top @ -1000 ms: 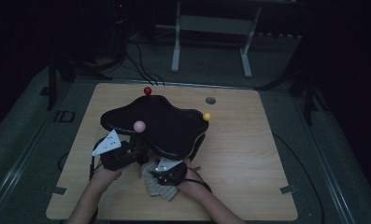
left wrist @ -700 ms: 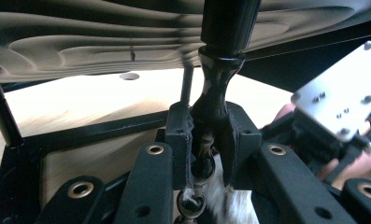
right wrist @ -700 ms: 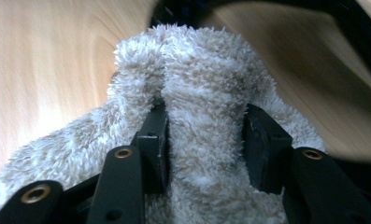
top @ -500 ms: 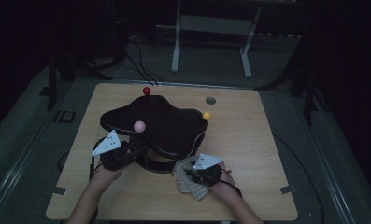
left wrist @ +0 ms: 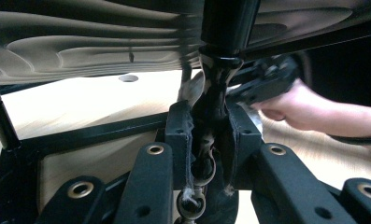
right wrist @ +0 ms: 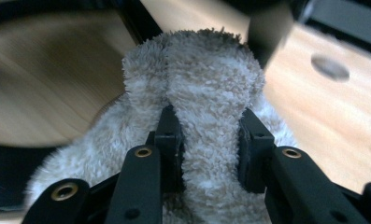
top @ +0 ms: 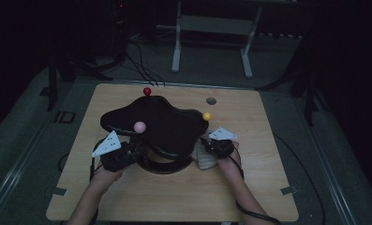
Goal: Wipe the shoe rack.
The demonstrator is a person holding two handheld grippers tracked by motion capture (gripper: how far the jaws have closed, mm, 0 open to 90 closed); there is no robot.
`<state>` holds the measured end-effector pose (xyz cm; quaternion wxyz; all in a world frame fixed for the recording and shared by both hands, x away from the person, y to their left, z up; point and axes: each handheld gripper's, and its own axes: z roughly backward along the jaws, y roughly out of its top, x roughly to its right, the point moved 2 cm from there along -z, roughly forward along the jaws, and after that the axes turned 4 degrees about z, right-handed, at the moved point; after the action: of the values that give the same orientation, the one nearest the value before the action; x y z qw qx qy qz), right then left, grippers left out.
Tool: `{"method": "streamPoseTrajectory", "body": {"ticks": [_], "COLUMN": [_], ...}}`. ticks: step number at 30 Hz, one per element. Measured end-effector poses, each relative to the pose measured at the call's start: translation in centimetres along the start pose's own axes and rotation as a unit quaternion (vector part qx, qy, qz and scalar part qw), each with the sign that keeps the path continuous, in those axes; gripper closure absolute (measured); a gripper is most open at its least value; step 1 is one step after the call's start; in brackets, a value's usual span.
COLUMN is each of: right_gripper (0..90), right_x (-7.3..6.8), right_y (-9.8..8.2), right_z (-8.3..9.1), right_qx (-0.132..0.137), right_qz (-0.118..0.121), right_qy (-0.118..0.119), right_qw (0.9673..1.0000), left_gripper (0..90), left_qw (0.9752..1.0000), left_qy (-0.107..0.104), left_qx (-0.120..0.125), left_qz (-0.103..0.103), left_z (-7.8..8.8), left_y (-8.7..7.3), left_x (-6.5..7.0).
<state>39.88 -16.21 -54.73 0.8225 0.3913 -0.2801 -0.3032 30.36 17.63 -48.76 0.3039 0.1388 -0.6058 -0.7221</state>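
Fluffy beige cloth (right wrist: 211,116), soft, light and likely easy to bunch, sits pinched in a fold between the closed jaws of the right gripper (top: 215,146) beside the black stand (top: 158,124) on the wooden table (top: 249,187). The left gripper (left wrist: 206,140) is clamped on the stand's glossy post (left wrist: 216,88), steadying it. No containers appear on the table.

Right tool (right wrist: 210,156) pinching fold of fluffy beige cloth (right wrist: 206,88); wooden tabletop (right wrist: 309,116) behind, blurred.
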Motion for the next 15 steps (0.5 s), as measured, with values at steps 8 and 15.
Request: {"method": "streamPoseTrajectory", "body": {"ticks": [8, 15], "right_gripper": [70.4, 70.5], "right_x": [-0.8, -3.3], "right_y": [-1.6, -1.7], "right_z": [-0.6, 0.8], "right_qx": [-0.025, -0.016], "right_qz": [-0.024, 0.005], "right_qy": [0.064, 0.097], "right_qw": [0.9973, 0.9951], "left_gripper": [74.6, 74.7], "left_qw": [1.0, 1.0], "left_qy": [0.001, 0.002], "left_qx": [0.002, 0.002], "left_qz": [-0.002, -0.003], "left_z": [0.0, -0.1], "left_y": [0.0, 0.0], "left_x": [0.1, 0.1]}}
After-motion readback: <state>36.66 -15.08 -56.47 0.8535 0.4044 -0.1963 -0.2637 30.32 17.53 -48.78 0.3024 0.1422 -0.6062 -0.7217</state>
